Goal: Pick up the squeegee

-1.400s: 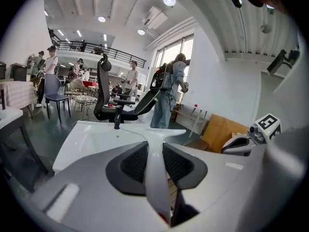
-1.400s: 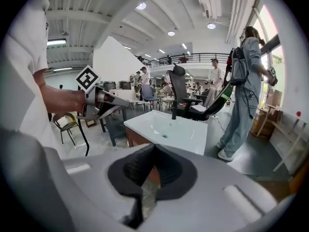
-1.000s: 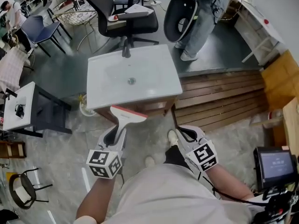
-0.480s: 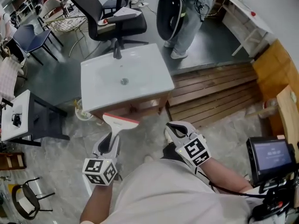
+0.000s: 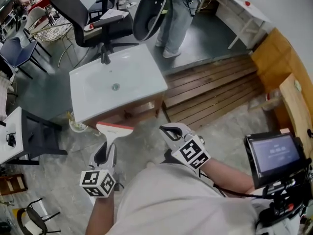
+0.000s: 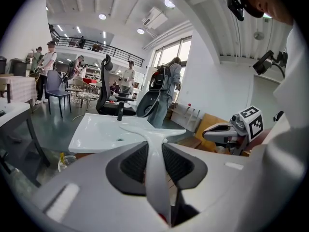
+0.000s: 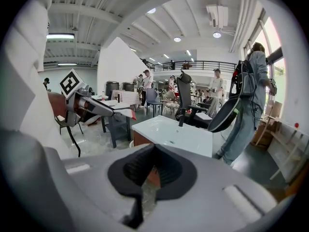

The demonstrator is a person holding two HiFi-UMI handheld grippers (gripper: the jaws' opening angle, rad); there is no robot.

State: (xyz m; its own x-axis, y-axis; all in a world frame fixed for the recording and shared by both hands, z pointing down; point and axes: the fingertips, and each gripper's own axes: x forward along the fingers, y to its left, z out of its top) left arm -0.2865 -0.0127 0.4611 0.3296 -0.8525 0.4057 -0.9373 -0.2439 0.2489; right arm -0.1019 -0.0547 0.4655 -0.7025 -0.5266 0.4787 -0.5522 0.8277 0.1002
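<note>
A white squeegee [image 5: 113,131] with a red blade edge sticks out of my left gripper [image 5: 103,153], whose jaws are shut on its handle. In the left gripper view the handle [image 6: 153,173] runs up between the dark pads and widens into the blade head [image 6: 150,131]. The squeegee hangs in the air in front of the white sink basin [image 5: 88,104]. My right gripper [image 5: 170,131] is to the right of it, shut with nothing between its pads [image 7: 170,174]. In the right gripper view the left gripper [image 7: 104,108] with the red-tipped squeegee [image 7: 131,114] shows at the left.
The white sink basin [image 6: 96,134] with a black tap [image 5: 104,59] stands on a wooden cabinet. A black office chair [image 5: 80,13] and a standing person [image 5: 176,18] are behind it. Wooden decking [image 5: 215,89] lies to the right, a dark table [image 5: 12,133] at the left, a screen [image 5: 271,155] at the right.
The view has swung so the sink and chair sit further left and up. Both grippers shifted slightly left in the picture; the squeegee stays held in the left one.
</note>
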